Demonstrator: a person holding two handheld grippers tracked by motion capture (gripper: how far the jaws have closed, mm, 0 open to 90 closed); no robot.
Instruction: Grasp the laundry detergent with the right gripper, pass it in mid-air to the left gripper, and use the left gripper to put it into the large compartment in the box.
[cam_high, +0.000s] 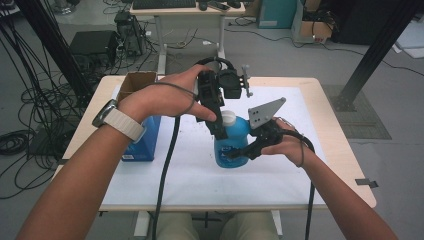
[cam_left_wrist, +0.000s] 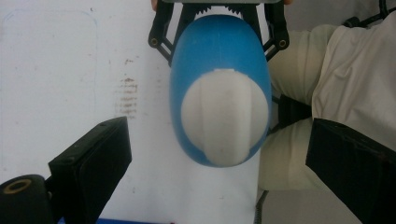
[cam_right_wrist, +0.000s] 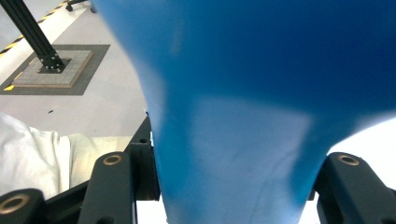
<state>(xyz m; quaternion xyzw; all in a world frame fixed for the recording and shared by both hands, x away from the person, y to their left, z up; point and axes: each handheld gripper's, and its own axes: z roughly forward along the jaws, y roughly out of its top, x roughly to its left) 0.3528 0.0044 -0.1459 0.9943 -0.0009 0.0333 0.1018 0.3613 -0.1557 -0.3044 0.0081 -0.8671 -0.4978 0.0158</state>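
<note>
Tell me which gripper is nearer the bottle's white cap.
Left. The left gripper hangs open just above the white cap; the right gripper clamps the blue bottle lower, at its body.

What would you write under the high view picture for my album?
Right tool grips a blue bottle on the table while the left tool hangs open over its white cap.

A: Bottle (cam_right_wrist: 233, 116) in right gripper view: blurred, top and bottom cut off by the frame.

B: High view: left gripper (cam_high: 216, 117) hides part of the cap (cam_high: 228, 118); bottle label too small to read.
</note>
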